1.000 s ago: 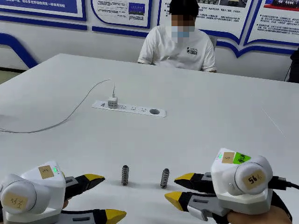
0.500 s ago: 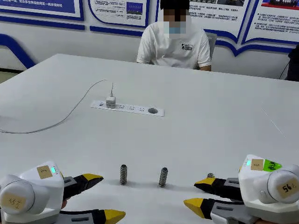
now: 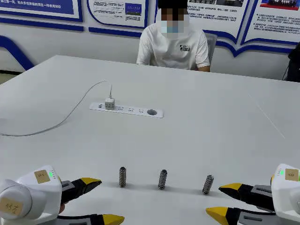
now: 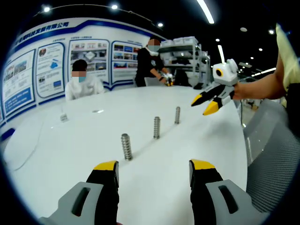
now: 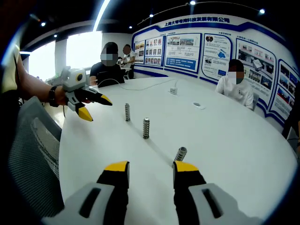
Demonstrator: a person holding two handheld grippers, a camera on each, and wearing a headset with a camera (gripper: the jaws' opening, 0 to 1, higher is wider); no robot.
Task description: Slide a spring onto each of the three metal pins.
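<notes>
**Supervisor:** Report the work area.

**Operator:** I see a white surface point(image 3: 211, 126) that spans the head view. A person point(image 3: 172, 44) sits at its far edge. A power strip point(image 3: 126, 110) lies mid-surface, with a white charger point(image 3: 109, 103) plugged in at its left end.

**Supervisor:** Tool status?

**Operator:** My left tool point(image 3: 104, 200) is at the near left edge, with its jaws wide apart and nothing between them. My right tool point(image 3: 221, 199) is at the near right edge. Its jaws are also apart, and it is also empty.

**Supervisor:** Location of the springs?

**Operator:** Three stand in a row on the surface between the two tools: left spring point(image 3: 122, 176), middle spring point(image 3: 162, 179) and right spring point(image 3: 208, 184). The first two are upright. The right spring leans slightly and stands just beside the right tool's far jaw tip, not touching it. I cannot tell what is inside the coils.
</notes>
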